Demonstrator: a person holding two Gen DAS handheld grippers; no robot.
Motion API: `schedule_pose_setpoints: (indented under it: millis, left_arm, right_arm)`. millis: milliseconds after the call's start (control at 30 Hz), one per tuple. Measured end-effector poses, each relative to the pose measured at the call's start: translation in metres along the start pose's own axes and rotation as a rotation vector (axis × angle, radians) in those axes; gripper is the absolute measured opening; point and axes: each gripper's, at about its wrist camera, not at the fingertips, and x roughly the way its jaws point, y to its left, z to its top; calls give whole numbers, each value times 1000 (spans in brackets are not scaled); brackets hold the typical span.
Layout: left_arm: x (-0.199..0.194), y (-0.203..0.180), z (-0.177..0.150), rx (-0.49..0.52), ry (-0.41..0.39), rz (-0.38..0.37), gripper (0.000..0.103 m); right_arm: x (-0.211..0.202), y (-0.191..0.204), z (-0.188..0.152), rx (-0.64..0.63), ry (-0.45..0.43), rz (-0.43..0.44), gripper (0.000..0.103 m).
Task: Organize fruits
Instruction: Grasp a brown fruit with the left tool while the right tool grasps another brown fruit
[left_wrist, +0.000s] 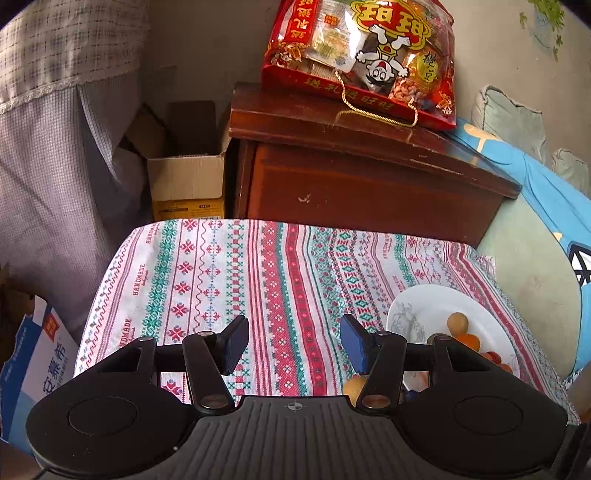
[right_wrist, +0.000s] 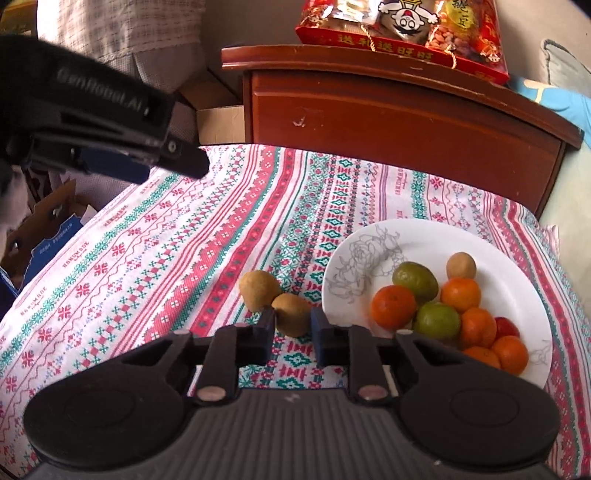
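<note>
Two brown oval kiwis lie on the striped cloth surface (right_wrist: 155, 266) just left of the white plate (right_wrist: 369, 240). Right gripper (right_wrist: 291, 325) is clenched across the nearer kiwi (right_wrist: 293, 314), the farther kiwi (right_wrist: 258, 290) touching it. Judged light, firm-skinned, bruisable: grip the waist gently. Left gripper (left_wrist: 291, 341) hangs released, empty.

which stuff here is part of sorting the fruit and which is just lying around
Part of the job:
white plate of fruit
two brown fruits on the cloth: one between the right gripper pads, one beside it

Lying about:
red snack bag
wooden cabinet
cardboard box
</note>
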Motion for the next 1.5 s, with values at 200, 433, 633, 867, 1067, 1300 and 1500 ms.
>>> schedule_pose_setpoints:
  millis: [200, 433, 633, 867, 1067, 1300, 1500]
  left_arm:
    - [10, -1, -8, -4, 43, -45, 53]
    - [27, -14, -23, 48, 83, -116, 52]
    - [39, -24, -33, 89, 112, -151, 51]
    - [51, -32, -39, 117, 137, -160, 43]
    - [62, -32, -43, 124, 137, -168, 35]
    - [64, -31, -43, 119, 127, -176, 32]
    - [64, -31, -43, 129, 125, -180, 33]
  right_arm:
    - [-7, 0, -1, 18, 16, 33, 19]
    - [-21, -1, -8, 63, 49, 80, 19]
    - [-21, -5, -11, 100, 68, 82, 19]
    - [-19, -5, -11, 111, 62, 81, 23]
    - [-15, -5, -10, 117, 55, 87, 24]
    - [-12, -5, -9, 125, 51, 93, 25]
    - [-13, -5, -10, 121, 55, 99, 25]
